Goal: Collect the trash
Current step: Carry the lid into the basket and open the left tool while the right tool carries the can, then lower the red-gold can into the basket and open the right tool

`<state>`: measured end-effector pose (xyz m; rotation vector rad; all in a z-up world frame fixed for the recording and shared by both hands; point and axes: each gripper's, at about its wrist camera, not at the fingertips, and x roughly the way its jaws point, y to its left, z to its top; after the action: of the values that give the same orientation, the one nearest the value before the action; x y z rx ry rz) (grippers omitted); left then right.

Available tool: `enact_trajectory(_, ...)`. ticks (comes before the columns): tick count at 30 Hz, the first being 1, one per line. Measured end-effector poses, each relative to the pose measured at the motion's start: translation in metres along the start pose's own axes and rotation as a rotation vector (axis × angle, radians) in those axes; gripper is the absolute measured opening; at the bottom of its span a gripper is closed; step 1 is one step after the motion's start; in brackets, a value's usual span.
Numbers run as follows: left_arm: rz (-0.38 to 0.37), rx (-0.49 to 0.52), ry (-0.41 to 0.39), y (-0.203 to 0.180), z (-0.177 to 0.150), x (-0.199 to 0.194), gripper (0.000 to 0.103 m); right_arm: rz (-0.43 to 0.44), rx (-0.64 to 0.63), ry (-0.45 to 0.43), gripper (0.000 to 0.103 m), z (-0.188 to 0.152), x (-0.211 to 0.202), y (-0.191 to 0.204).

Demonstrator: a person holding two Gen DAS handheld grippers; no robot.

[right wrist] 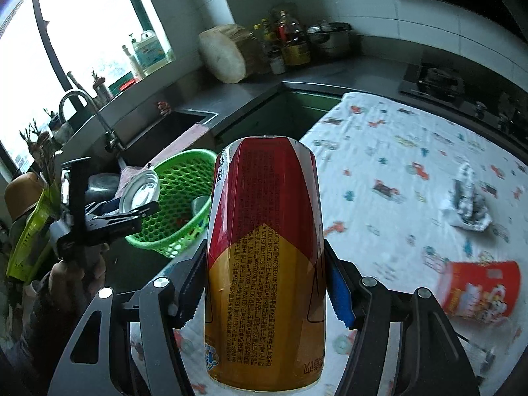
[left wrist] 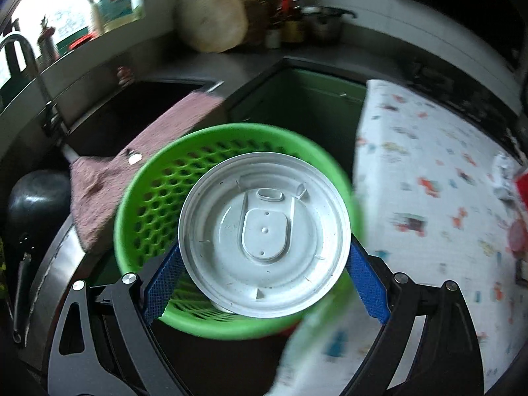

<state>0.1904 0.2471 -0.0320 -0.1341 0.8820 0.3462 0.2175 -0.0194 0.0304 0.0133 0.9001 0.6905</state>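
Observation:
My left gripper (left wrist: 264,264) is shut on a white round plastic lid (left wrist: 264,234), its blue pads (left wrist: 366,283) pressed to the rim on both sides. The lid hangs over a green perforated basket (left wrist: 145,204). The right wrist view shows that same gripper (right wrist: 135,203) with the lid (right wrist: 140,191) at the basket's (right wrist: 184,178) left rim, held by a person's hand (right wrist: 85,274). My right gripper (right wrist: 265,283) is shut on a red and yellow drink can (right wrist: 264,257), upright above the patterned cloth. A crumpled foil wad (right wrist: 468,204) and a red paper cup (right wrist: 481,292) lie on the cloth.
A white printed cloth (right wrist: 396,151) covers the counter at right. Left of it are a dark sink (right wrist: 165,132) with a tap (right wrist: 82,105), a pink rag (left wrist: 138,158) and a black pan (left wrist: 33,204). A stove (right wrist: 435,79), bottles and a round wooden block (right wrist: 224,56) line the back.

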Motion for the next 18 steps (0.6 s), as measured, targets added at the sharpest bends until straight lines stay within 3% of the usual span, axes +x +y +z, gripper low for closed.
enact_trajectory(18,0.028,-0.107,0.077,0.065,-0.008,0.039,0.092,0.104,-0.049,0.065,0.062,0.033,0.077,0.069)
